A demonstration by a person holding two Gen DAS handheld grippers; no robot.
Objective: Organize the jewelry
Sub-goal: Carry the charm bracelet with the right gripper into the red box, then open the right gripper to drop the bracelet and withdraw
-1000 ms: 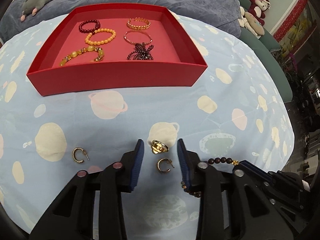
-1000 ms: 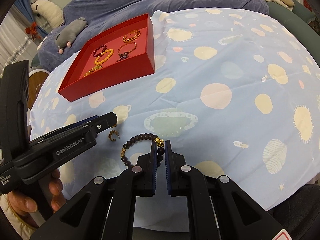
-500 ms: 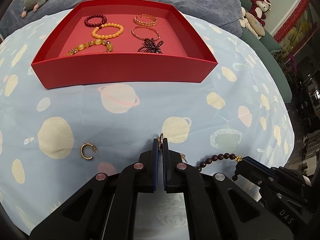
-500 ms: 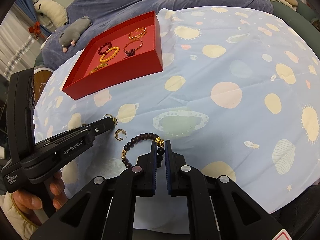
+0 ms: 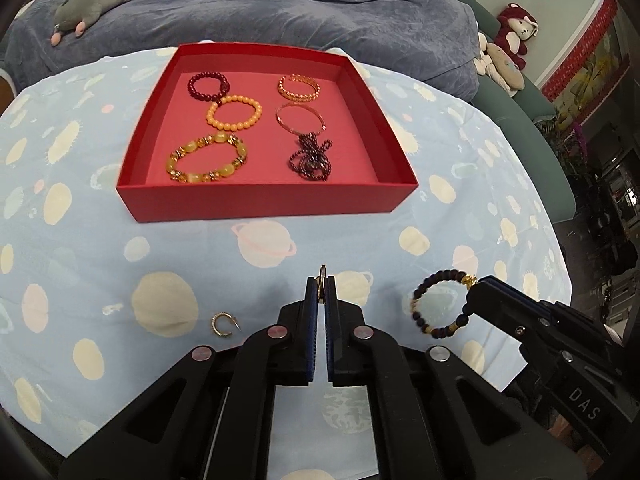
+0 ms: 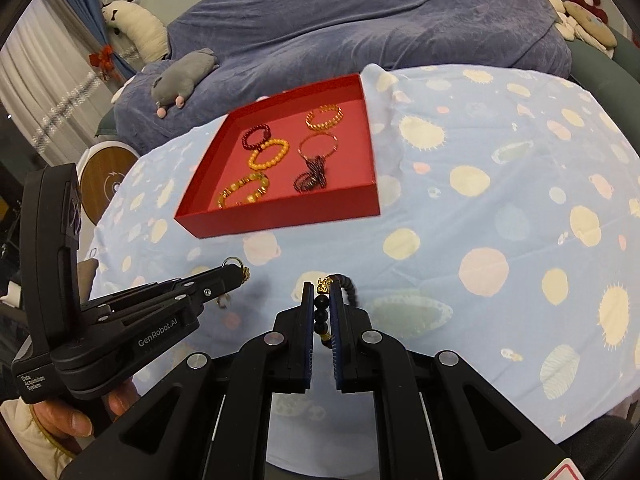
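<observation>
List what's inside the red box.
The red box holds six bracelets: dark red beaded, orange beaded, yellow stone, gold chain, thin bangle, dark purple strand. Nothing looks covered.

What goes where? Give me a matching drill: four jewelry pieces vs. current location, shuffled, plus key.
1. gold ring
2. dark bead bracelet
3. gold hoop earring
4. orange bead bracelet

A. in the red tray
B. loose on the tablecloth
C. pinched in the left gripper
D. hanging from the right gripper

Pairs: 1-C, 2-D, 3-B, 4-A
</observation>
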